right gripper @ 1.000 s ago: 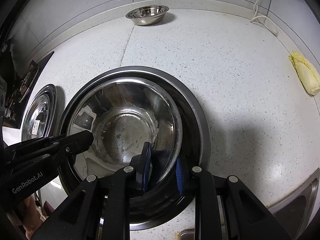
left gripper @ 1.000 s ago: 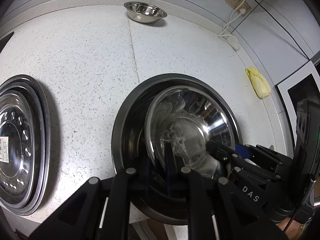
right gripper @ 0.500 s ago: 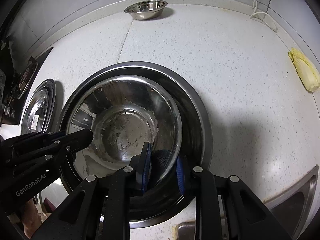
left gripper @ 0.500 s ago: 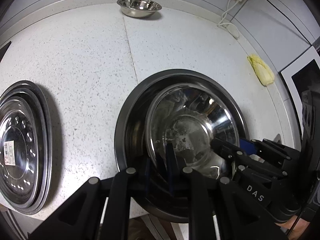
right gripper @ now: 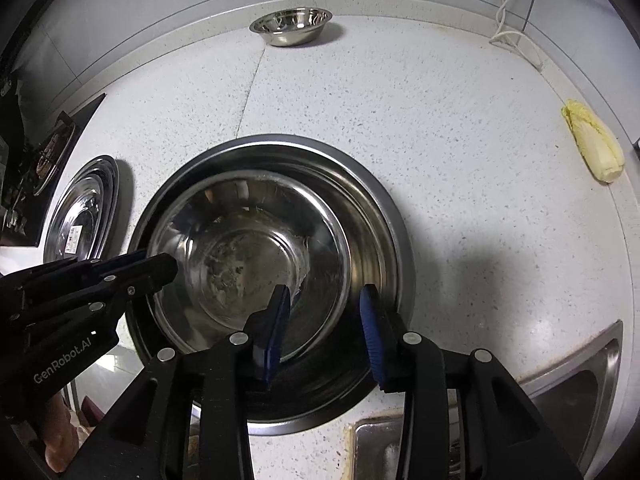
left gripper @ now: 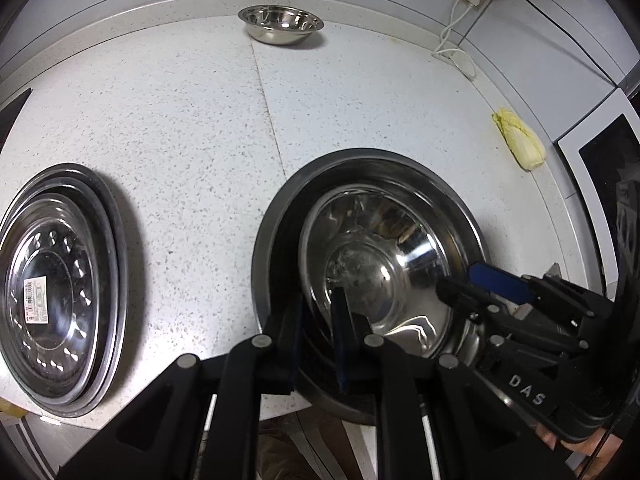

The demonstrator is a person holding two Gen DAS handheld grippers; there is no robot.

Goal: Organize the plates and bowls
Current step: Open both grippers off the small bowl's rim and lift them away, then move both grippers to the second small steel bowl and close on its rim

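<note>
A shiny steel bowl [left gripper: 384, 264] [right gripper: 240, 256] sits nested inside a larger dark basin [left gripper: 360, 156] [right gripper: 384, 208] near the counter's front edge. My left gripper [left gripper: 318, 316] [right gripper: 160, 270] is shut on the inner bowl's near-left rim. My right gripper [right gripper: 324, 320] [left gripper: 466, 284] straddles the same bowl's right rim; its jaws are opening, and the rim stands between the blue pads [right gripper: 370, 332] without being pressed. A smaller steel bowl [left gripper: 280, 24] [right gripper: 292, 26] rests at the back of the counter. A stack of steel plates [left gripper: 56, 280] [right gripper: 84, 208] lies to the left.
A yellow cabbage [left gripper: 520, 144] [right gripper: 594, 144] lies at the right, near a white appliance [left gripper: 600, 152]. A white cable [left gripper: 456, 36] hangs from a wall socket. A sink [right gripper: 560, 380] opens at the front right and a stove [right gripper: 48, 152] sits far left.
The right gripper's pads have spread apart from the bowl's rim. The left gripper keeps its hold. Both hands have stayed about where they were.
</note>
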